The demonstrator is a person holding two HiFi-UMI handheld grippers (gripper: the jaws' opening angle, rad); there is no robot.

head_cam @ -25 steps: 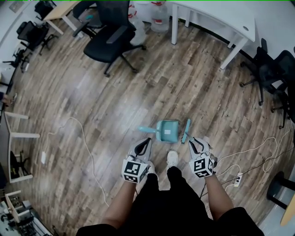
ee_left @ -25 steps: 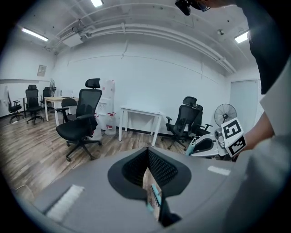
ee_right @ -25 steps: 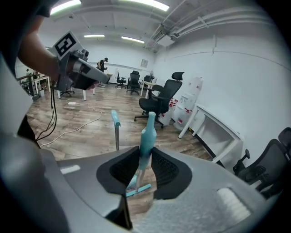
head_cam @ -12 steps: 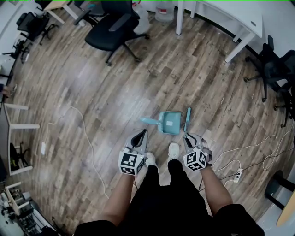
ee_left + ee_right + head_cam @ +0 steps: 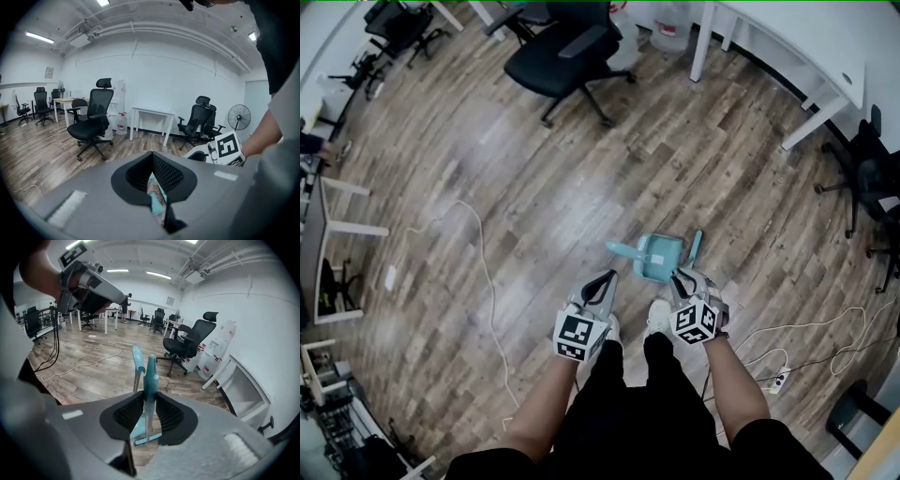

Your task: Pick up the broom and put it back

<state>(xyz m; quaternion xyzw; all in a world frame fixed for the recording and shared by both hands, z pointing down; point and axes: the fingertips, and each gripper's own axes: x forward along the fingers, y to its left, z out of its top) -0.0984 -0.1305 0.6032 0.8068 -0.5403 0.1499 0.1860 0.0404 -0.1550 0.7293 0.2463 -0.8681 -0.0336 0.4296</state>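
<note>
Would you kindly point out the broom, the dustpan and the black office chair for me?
broom [image 5: 151,376]: right gripper view, on its teal grip.
dustpan [image 5: 664,259]: head view, on the middle of its teal pan.
black office chair [image 5: 546,61]: head view, on its seat.

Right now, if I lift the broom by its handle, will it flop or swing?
The broom looks thin and rigid, so probably stiff and light. The right gripper holds it high up, the head far below, so it may swing.
</note>
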